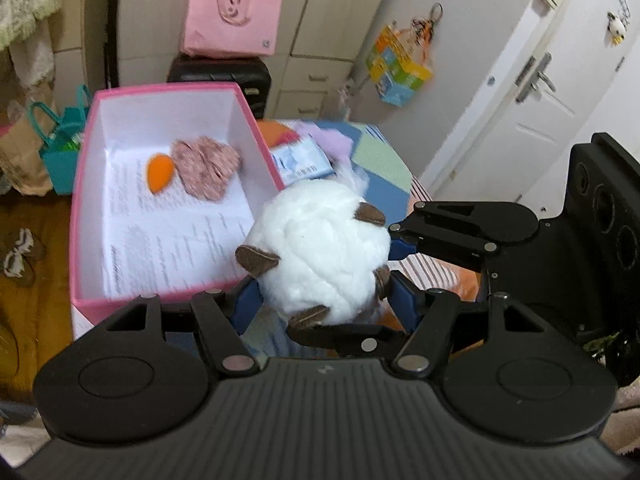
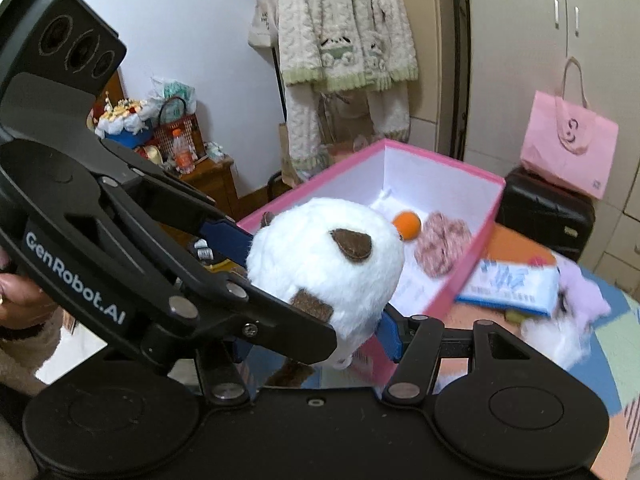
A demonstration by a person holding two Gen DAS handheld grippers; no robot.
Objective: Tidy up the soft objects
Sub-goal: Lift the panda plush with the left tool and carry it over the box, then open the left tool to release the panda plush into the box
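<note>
Both claws, left (image 1: 320,300) and right (image 2: 316,334), clamp the white plush (image 1: 320,252) beside the pink box's rim (image 1: 256,128).

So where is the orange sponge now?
The orange sponge lies inside the pink box, on its floor toward the far end. In the left wrist view it sits just left of the pink knitted piece, beyond the held white plush.
</note>
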